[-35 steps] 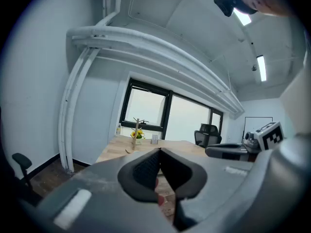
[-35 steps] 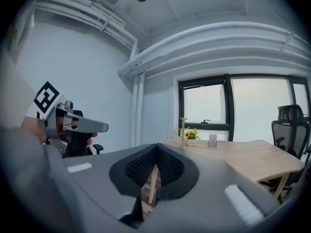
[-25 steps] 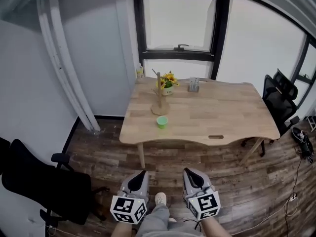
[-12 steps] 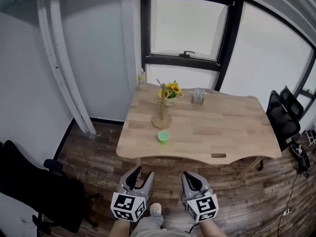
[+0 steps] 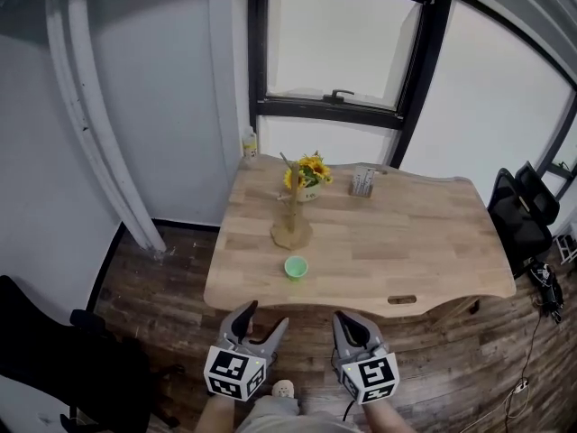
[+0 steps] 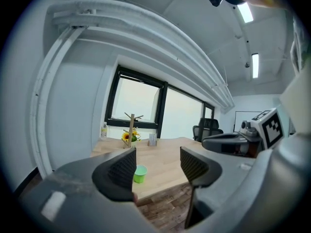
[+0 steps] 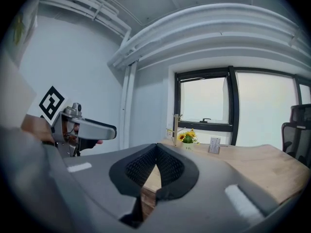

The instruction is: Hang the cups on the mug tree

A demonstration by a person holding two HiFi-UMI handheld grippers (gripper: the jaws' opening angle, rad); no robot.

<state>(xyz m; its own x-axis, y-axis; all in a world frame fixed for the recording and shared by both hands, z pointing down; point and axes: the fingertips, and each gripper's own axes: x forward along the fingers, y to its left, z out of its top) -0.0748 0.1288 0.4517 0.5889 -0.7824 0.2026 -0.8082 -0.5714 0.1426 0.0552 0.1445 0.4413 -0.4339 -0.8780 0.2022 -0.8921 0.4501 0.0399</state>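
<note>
Stands nearer the wooden table than a second ago; has its near edge just ahead of both grippers now, larger in the head view. Has just been opening the left gripper, shut a second ago; holds its jaws well apart, with nothing between them, only floor and, far off through the gap, the green cup. Keeps the right gripper closed, pad against pad, on nothing, same as before. Carries both low and side by side, short of the table, touching nothing.

Leaves the green cup where it was: upright on the tabletop, close to the near edge, apart from the wooden mug tree and just in front of its round base.

Behind the tree, a pot of sunflowers, too close to tell whether touching. To the right of that, a small grey holder. By the table's far left corner, a small bottle, under the black-framed window. Right of the table, a black office chair; at lower left, another dark chair. Along the left wall, white pipes slanting down to the plank floor. Below the grippers, a light shoe. Between grippers and cup, only the table's near edge and bare tabletop.
</note>
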